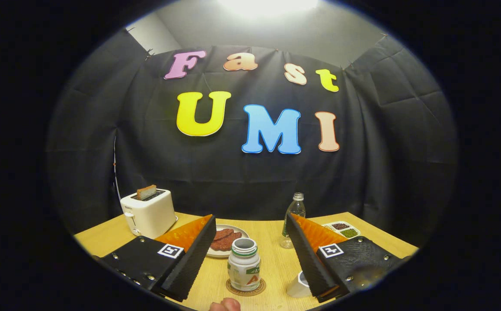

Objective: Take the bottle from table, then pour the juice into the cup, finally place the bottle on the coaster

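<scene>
The gripper (250, 259) stands wide open over the wooden table (272, 242), its two fingers spread well apart and touching nothing; between them, upright and uncapped, stands the white bottle (244, 264) with a green band under its open mouth, resting on the round coaster (246, 288); neither finger presses on it; at about 4 o'clock from the bottle, just beside the inner edge of the right finger, sits the white cup (298, 285), partly hidden by that finger; at 11 o'clock from the bottle, beyond the left finger, lies a pale plate (233, 252) bearing dark reddish slices; farther off at 10 o'clock stands a white toaster (148, 214) with a piece of bread (146, 191) sticking up from its slot; at 1 o'clock, beyond the fingers, a clear plastic bottle (293, 220) stands upright; at 2 o'clock, past the right finger, is a divided dish (341, 229) holding dark and green grains; at 6 o'clock from the bottle a fingertip of a hand (225, 306) shows.
</scene>
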`<state>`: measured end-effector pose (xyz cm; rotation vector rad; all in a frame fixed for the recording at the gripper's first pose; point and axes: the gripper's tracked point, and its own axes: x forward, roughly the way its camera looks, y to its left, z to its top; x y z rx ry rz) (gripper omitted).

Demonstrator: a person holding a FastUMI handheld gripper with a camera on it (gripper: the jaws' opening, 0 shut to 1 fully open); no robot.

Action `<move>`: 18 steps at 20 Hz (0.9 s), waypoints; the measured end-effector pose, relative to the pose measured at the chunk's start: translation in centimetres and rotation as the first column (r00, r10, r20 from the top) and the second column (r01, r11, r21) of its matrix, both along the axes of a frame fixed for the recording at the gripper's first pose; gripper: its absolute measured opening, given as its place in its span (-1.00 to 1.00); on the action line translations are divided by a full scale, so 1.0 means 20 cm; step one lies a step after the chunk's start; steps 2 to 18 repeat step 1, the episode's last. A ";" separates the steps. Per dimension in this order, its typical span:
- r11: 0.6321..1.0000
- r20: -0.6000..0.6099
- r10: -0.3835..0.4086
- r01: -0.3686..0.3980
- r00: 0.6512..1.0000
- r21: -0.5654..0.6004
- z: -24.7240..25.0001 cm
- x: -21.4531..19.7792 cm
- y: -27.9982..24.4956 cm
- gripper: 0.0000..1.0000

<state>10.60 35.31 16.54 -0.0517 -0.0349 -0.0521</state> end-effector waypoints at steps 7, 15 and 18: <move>1.000 0.001 -0.001 0.001 1.000 -0.003 0.03 -0.03 -0.01 0.96; 1.000 0.001 -0.001 0.001 1.000 -0.003 0.03 -0.03 -0.01 0.96; 1.000 0.001 -0.001 0.001 1.000 -0.003 0.03 -0.03 -0.01 0.96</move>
